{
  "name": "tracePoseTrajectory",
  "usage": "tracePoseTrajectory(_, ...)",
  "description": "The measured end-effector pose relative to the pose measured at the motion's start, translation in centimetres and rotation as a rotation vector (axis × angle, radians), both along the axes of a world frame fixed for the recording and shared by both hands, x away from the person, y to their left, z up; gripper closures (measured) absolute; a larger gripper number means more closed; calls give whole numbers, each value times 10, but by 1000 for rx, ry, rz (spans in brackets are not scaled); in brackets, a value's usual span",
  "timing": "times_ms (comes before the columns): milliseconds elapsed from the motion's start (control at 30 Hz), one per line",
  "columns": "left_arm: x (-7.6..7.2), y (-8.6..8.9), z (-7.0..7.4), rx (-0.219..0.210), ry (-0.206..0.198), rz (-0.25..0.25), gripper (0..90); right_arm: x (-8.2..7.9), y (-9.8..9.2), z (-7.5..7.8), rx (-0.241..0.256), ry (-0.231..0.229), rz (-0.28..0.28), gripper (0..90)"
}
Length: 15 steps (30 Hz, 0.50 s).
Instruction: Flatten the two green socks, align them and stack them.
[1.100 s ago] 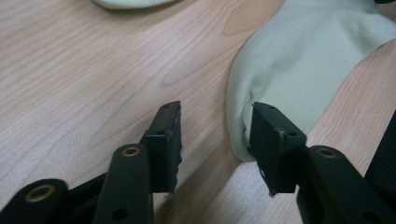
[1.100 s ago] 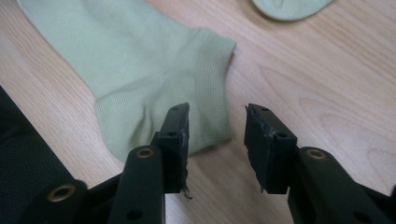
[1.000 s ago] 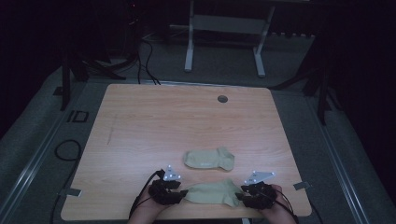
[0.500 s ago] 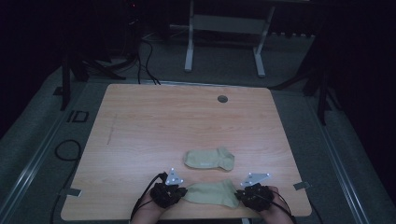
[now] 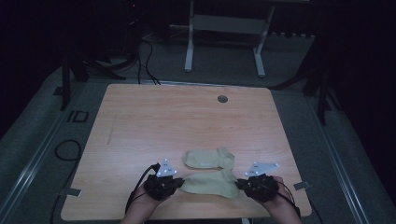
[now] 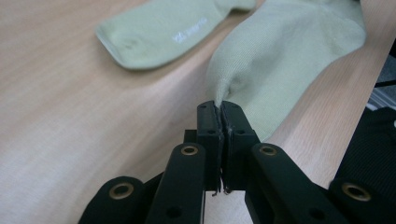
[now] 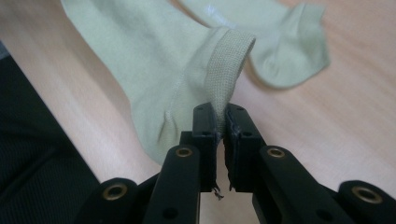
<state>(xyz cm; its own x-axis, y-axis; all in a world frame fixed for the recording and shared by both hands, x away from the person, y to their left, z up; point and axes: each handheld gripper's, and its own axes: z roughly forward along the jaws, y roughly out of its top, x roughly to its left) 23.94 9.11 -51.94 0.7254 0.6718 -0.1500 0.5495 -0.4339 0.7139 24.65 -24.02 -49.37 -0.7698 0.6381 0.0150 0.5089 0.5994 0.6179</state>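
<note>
Two pale green socks lie near the table's front edge. The near sock [image 5: 208,183] stretches between my two grippers. My left gripper [image 5: 173,182] is shut on its toe end [image 6: 224,88], and my right gripper [image 5: 243,184] is shut on its ribbed cuff [image 7: 224,70]. The far sock [image 5: 208,157] lies flat just behind it, with white lettering [image 6: 189,30] on its side. In the right gripper view the far sock [image 7: 275,42] lies beyond the cuff.
The wooden table [image 5: 187,121] has a round cable hole [image 5: 222,99] near its far edge. Beyond it stand a white desk frame [image 5: 224,42] and cables on the grey floor. Black clothing [image 7: 37,154] of the person is close to the table's front edge.
Both grippers have drifted slightly inward and forward with the near sock held between them; the far sock has not moved.
</note>
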Motion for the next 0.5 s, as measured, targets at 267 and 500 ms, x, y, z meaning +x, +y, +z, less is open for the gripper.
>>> tracePoseTrajectory(267, 27, 0, 18, -1, -38, 2, 872, 35, -1, 20, 18, -17, -29, 833)
tracePoseTrajectory(500, 55, -6, 27, 42, -64, 14, 872, 65, 4, 25, -12, -14, -43, 833)
